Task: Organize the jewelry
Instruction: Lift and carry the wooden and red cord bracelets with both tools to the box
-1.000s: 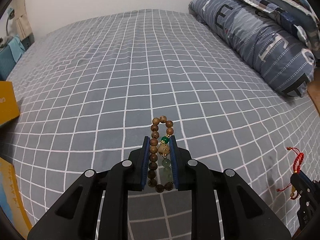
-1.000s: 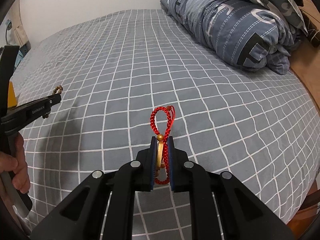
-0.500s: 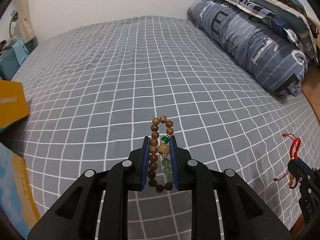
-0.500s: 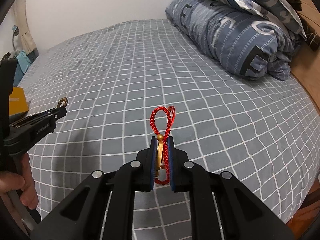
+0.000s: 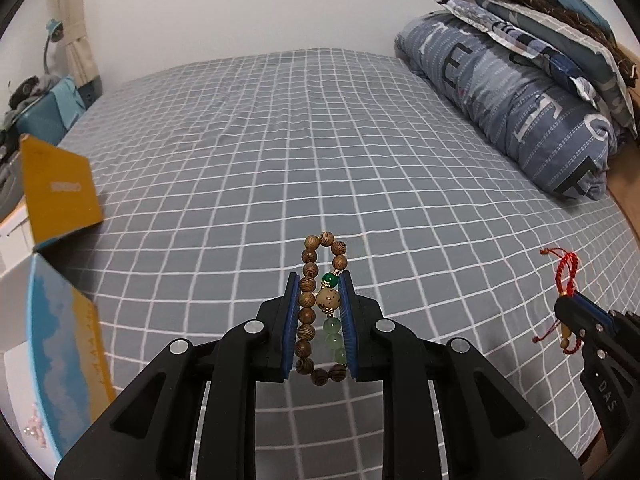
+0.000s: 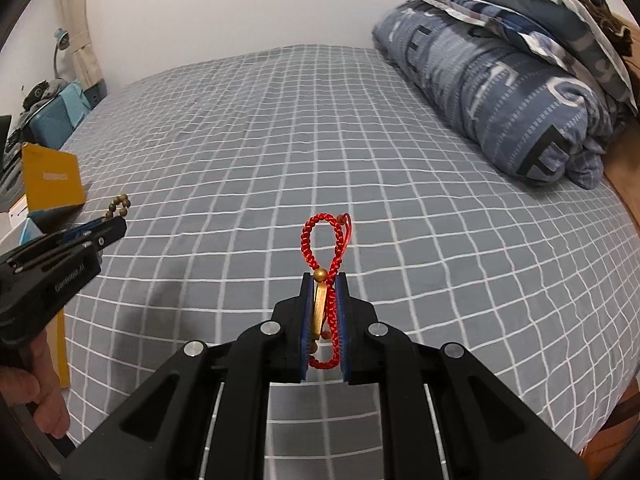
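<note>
My left gripper is shut on a wooden bead bracelet with a green and a cream bead, held above the grey checked bed. My right gripper is shut on a red braided cord bracelet with a gold bead, also above the bed. The right gripper with the red bracelet shows at the right edge of the left wrist view. The left gripper with the bead bracelet shows at the left of the right wrist view.
An open box with a yellow lid and a blue and yellow side stands at the bed's left edge; it also shows in the right wrist view. A rolled blue duvet and pillows lie at the right. A wooden floor borders the bed's right side.
Both grippers have tilted up or drawn back, so the wall and more of the box now show. Each still holds its bracelet.
</note>
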Tool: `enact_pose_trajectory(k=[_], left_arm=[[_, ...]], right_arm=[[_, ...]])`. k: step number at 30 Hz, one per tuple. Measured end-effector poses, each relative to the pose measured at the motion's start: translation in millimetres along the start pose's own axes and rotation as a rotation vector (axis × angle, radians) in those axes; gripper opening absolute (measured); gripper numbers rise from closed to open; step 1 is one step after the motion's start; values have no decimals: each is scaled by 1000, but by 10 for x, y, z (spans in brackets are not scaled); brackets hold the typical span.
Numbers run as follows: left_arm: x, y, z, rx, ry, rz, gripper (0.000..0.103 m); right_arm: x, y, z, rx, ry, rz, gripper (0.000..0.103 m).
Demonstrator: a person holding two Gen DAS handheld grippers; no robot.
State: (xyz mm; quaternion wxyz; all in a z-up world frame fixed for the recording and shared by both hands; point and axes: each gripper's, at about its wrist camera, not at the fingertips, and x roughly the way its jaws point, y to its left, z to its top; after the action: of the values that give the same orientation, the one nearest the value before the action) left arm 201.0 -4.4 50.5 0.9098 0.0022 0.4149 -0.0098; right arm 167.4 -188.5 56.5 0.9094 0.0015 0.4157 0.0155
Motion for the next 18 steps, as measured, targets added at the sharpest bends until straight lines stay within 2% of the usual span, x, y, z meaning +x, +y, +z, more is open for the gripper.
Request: enact_pose_trajectory(k=[18], left_arm=[[-653, 873, -179, -92, -53, 92, 19]], right_arm=[[-174, 972, 80, -99, -17, 100, 10]])
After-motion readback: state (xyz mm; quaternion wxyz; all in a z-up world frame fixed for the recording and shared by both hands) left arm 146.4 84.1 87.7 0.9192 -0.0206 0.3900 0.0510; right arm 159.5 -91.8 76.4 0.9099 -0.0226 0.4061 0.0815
